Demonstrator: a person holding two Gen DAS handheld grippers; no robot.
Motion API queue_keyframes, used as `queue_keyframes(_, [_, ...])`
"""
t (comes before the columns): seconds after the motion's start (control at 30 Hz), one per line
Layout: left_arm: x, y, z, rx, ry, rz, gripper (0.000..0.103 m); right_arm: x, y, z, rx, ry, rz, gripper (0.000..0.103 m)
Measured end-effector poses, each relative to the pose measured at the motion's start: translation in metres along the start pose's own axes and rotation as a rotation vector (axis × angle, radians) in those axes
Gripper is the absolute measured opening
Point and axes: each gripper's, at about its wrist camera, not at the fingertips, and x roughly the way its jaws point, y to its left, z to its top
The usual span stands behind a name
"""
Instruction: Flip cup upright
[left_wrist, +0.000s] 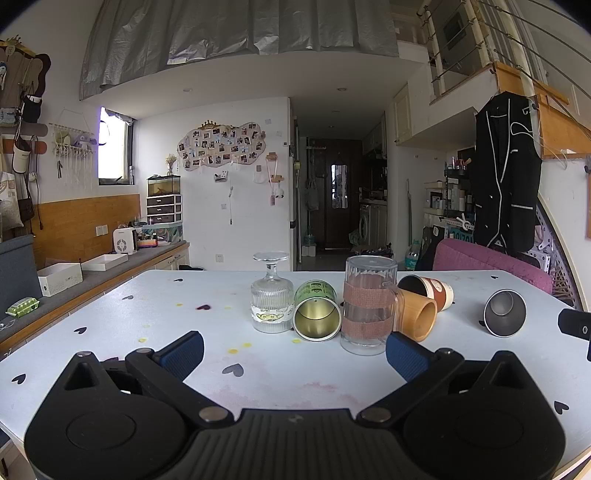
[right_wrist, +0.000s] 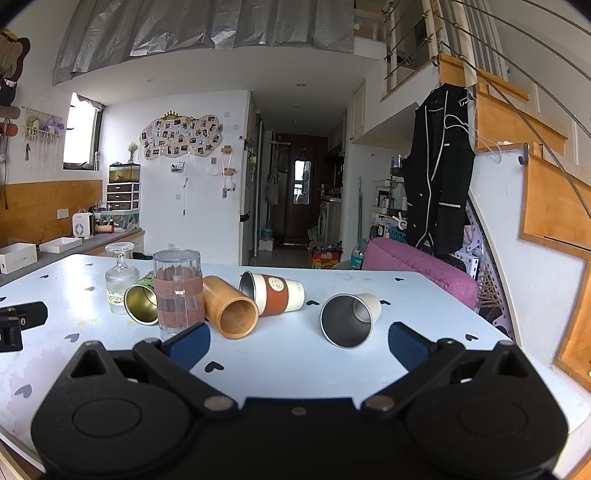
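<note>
Several cups stand in a row on the white table (left_wrist: 110, 332). A ribbed stemmed glass (left_wrist: 270, 301) stands upside down. A green tin cup (left_wrist: 317, 310) lies on its side, mouth toward me. A clear mug with a tan band (left_wrist: 367, 306) stands upside down. A wooden cup (right_wrist: 231, 312), a paper coffee cup with a brown sleeve (right_wrist: 275, 295) and a steel cup (right_wrist: 349, 319) lie on their sides. My left gripper (left_wrist: 294, 352) is open and empty in front of the tin and mug. My right gripper (right_wrist: 299, 341) is open and empty, in front of the steel cup.
The table (right_wrist: 424, 295) carries heart stickers and colour stains. A pink chair (right_wrist: 417, 266) stands at its far right edge, a counter with white boxes (left_wrist: 62, 278) to the left. The other gripper's tip shows at the left edge of the right wrist view (right_wrist: 18, 321).
</note>
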Motion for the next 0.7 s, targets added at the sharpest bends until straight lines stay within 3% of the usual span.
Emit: queue_keyframes(0.7, [-0.0022,-0.0003,0.0037,-0.004,0.001,-0.006,0.103,-0.0013,-0.0024,0.0017,0.002,0.0,-0.003,0.103])
